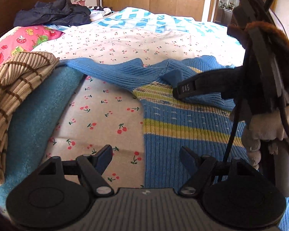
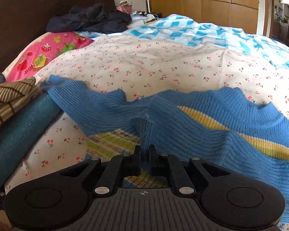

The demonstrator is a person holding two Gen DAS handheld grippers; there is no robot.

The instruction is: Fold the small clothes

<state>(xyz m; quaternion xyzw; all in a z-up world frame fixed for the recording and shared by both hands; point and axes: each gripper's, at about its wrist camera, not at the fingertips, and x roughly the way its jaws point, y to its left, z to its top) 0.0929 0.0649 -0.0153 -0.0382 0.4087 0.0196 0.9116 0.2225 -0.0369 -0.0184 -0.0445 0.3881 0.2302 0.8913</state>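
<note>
A blue ribbed knit sweater (image 1: 183, 119) with yellow-green stripes lies on the cherry-print bed sheet (image 1: 109, 104). Its left sleeve stretches toward a stack of folded clothes. My left gripper (image 1: 145, 155) is open and empty, low over the sweater's left edge. My right gripper (image 2: 144, 154) is shut on a pinched fold of the sweater (image 2: 192, 134) near the armpit. In the left wrist view the right gripper (image 1: 178, 91) comes in from the right, its tip on the sweater's fabric.
A folded teal towel (image 1: 38, 111) with a tan striped garment (image 1: 15, 88) on top lies at the left. A pink pillow (image 1: 23, 40), dark clothes (image 1: 54, 13) and a blue checked quilt (image 1: 144, 19) lie farther back. Wooden wardrobes stand behind the bed.
</note>
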